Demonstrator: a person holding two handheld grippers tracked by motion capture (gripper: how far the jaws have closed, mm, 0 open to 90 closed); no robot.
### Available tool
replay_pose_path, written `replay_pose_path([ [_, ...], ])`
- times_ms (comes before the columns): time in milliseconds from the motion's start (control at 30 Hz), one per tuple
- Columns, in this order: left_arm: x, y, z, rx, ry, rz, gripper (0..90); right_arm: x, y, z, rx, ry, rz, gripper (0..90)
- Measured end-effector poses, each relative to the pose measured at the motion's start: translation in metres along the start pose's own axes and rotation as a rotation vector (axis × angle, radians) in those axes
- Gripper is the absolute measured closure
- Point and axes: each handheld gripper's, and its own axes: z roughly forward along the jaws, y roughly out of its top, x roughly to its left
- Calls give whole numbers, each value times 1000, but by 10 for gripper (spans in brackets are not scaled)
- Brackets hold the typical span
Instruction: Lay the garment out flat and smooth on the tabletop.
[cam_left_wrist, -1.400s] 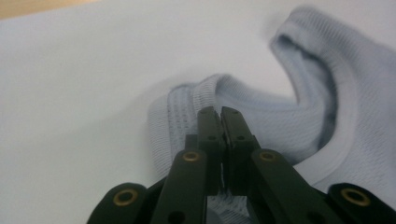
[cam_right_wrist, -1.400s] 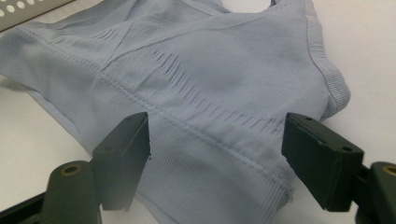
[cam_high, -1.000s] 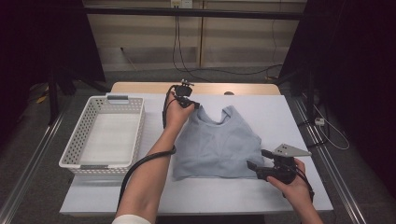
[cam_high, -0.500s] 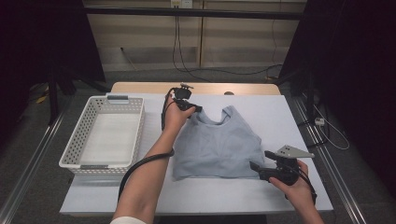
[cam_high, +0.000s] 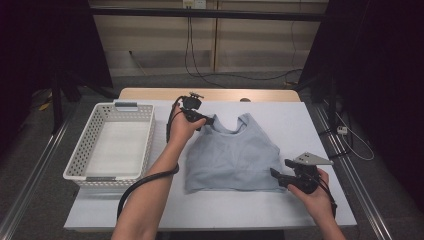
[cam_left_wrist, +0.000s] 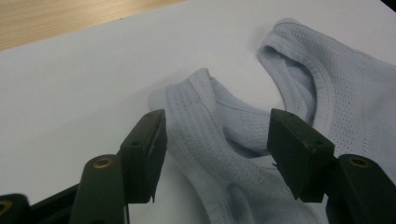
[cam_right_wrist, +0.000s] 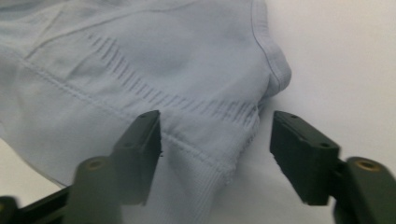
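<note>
Tank top (cam_high: 234, 159), pale blue, ribbed, lying flat

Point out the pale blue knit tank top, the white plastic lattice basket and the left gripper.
Pale blue knit tank top (cam_high: 232, 160), high view, chest panel.
White plastic lattice basket (cam_high: 84, 150), high view, left wall.
Left gripper (cam_left_wrist: 217, 156), left gripper view, between fingertips.

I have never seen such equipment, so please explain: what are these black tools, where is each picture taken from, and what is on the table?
No robot here: a person holds a hand-held gripper in each hand. The high view looks down on the white table. On it lie a light blue tank top and an empty white basket. The other two pictures come from cameras riding on each tool.

The left hand-held gripper has just been opening over a shoulder strap. The right hand-held gripper has just been closing at the hem corner. Both stand open; nothing is held.
</note>
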Motion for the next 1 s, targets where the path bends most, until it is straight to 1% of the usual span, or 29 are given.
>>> replay_pose_path([
  [100,0,-1,-2,-2,1,4,368,0,-2,5,37,-5,-7,433],
  [133,1,-1,-3,-2,2,5,365,0,-2,7,51,3,-11,486],
  [167,1,-2,-3,-2,2,2,359,0,-3,9,60,10,-15,502],
  [200,1,-3,-4,-3,3,-1,355,1,-3,11,71,11,-20,555],
  [233,2,-3,-4,-2,5,1,354,2,-3,12,82,22,-35,700],
  [267,2,-4,-5,-5,7,-2,353,2,-3,12,80,19,-45,732],
  [300,3,-5,-6,-1,7,-1,350,2,-3,12,84,27,-41,777],
  [333,4,-5,-7,-7,9,-3,349,1,-2,13,87,44,-30,800],
  [367,5,-6,-8,-4,10,-3,349,0,-2,12,83,45,-19,819],
  [400,6,-7,-8,-5,10,-4,349,-1,-1,11,80,48,-17,827],
  [533,9,-9,-9,-4,15,-13,333,-6,0,-3,57,29,-7,835],
  [600,9,-11,-8,1,14,-9,332,-9,-3,-7,56,27,1,835],
  [633,9,-12,-7,2,16,-6,331,-10,-5,-8,65,24,1,834],
  [700,9,-13,-5,5,12,-13,327,-11,-10,-7,72,29,3,833],
  [800,8,-15,-3,9,9,-12,317,-10,-10,-5,79,24,-6,826],
  [833,7,-15,-3,8,7,-13,308,-10,-10,-5,79,22,-15,806],
  [867,7,-15,-3,9,4,-14,298,-9,-10,-5,72,15,-25,754],
  [900,7,-15,-3,11,2,-16,288,-8,-10,-5,66,14,-28,682],
  [933,7,-15,-3,15,3,-16,275,-8,-10,-5,63,18,-21,594],
  [967,7,-15,-4,15,7,-17,267,-7,-10,-6,54,23,-18,523],
  [1000,8,-15,-4,19,9,-20,260,-6,-9,-6,41,27,-24,496],
])
